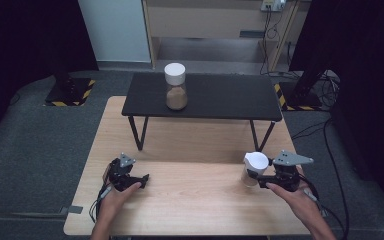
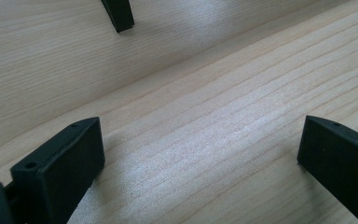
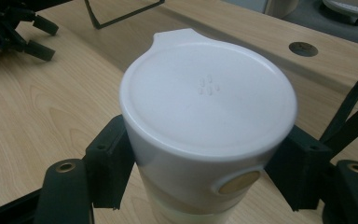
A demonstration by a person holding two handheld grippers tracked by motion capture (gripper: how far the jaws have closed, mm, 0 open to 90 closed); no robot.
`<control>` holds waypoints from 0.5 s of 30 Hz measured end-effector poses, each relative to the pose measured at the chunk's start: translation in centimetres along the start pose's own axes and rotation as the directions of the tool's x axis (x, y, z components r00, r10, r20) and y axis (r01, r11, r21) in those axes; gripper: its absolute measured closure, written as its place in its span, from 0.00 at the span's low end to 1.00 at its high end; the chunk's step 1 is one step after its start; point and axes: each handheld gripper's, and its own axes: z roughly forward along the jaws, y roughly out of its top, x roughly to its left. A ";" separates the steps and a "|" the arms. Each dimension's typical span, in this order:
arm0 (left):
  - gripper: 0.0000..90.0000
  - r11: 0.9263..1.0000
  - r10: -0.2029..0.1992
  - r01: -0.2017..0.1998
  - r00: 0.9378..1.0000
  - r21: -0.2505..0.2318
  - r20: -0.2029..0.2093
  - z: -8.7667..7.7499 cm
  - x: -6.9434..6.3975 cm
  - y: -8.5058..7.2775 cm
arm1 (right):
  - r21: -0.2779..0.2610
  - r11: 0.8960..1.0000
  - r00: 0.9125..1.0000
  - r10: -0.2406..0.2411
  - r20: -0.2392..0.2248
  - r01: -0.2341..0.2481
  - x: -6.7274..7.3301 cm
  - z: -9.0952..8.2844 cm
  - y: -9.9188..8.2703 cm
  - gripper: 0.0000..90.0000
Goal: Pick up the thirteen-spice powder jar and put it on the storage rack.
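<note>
A jar with a white lid [image 1: 255, 167] [image 3: 207, 93] is gripped just under the lid by my right gripper [image 1: 254, 179] [image 3: 205, 163], with a black pad on either side of the lid's skirt. It is held at the table's right front. The jar's lower part looks pale; its contents are hidden. My left gripper [image 1: 141, 181] [image 2: 200, 154] is at the left front, low over the wooden table [image 1: 190, 200], jaws wide apart with only bare wood between them. A second white-lidded jar [image 1: 175, 87] with brown contents stands on the black shelf [image 1: 220, 95].
The low black shelf on thin legs spans the back of the table; one leg [image 2: 119, 14] is in front of the left gripper. A round hole [image 3: 303, 48] is in the tabletop beyond the held jar. Grey carpet surrounds the table.
</note>
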 end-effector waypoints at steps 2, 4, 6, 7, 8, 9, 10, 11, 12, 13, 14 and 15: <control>0.00 1.000 0.000 0.000 1.000 0.000 0.000 0.0 0.0 0.0 | -0.002 1.000 1.000 -0.005 -0.002 0.005 0.0 -0.1 0.4 0.35; 0.00 1.000 0.000 0.000 1.000 0.000 0.000 0.0 0.0 0.0 | -0.005 1.000 1.000 -0.010 -0.004 0.010 -0.1 -0.2 0.8 0.35; 0.00 1.000 0.000 0.000 1.000 0.000 0.000 0.0 0.0 0.0 | -0.005 1.000 1.000 -0.010 -0.003 0.010 -0.1 -0.3 1.2 0.35; 0.00 1.000 0.000 0.000 1.000 0.000 0.000 0.0 0.0 0.0 | -0.004 1.000 1.000 -0.011 -0.002 0.011 -0.1 -0.3 1.4 0.35; 0.00 1.000 0.000 0.000 1.000 0.000 0.000 0.0 0.0 0.0 | -0.001 1.000 1.000 -0.013 -0.001 0.013 -0.1 -0.3 1.7 0.35; 0.00 1.000 0.000 0.000 1.000 0.000 0.000 0.0 0.0 0.0 | 0.000 1.000 1.000 -0.016 -0.002 0.016 -0.1 -0.3 1.8 0.35; 0.00 1.000 0.000 0.000 1.000 0.000 0.000 0.0 0.0 0.0 | 0.001 1.000 1.000 -0.018 -0.004 0.018 -0.1 -0.3 2.1 0.35; 0.00 1.000 0.000 0.000 1.000 0.000 0.000 0.0 0.0 0.0 | 0.000 1.000 1.000 -0.021 -0.005 0.021 -0.1 -0.4 2.3 0.35; 0.00 1.000 0.000 0.000 1.000 0.000 0.000 0.0 0.0 0.0 | 0.000 1.000 1.000 -0.024 -0.007 0.024 -0.1 -0.4 2.5 0.35; 0.00 1.000 0.000 0.000 1.000 0.000 0.000 0.0 0.0 0.0 | -0.001 1.000 1.000 -0.026 -0.008 0.026 -0.1 -0.4 2.7 0.35; 0.00 1.000 0.000 0.000 1.000 0.000 0.000 0.0 0.0 0.0 | -0.003 1.000 1.000 -0.027 -0.009 0.027 -0.1 -0.4 2.9 0.35; 0.00 1.000 0.000 0.000 1.000 0.000 0.000 0.0 0.0 0.0 | -0.006 1.000 0.999 -0.030 -0.011 0.030 -0.2 -0.5 3.1 0.35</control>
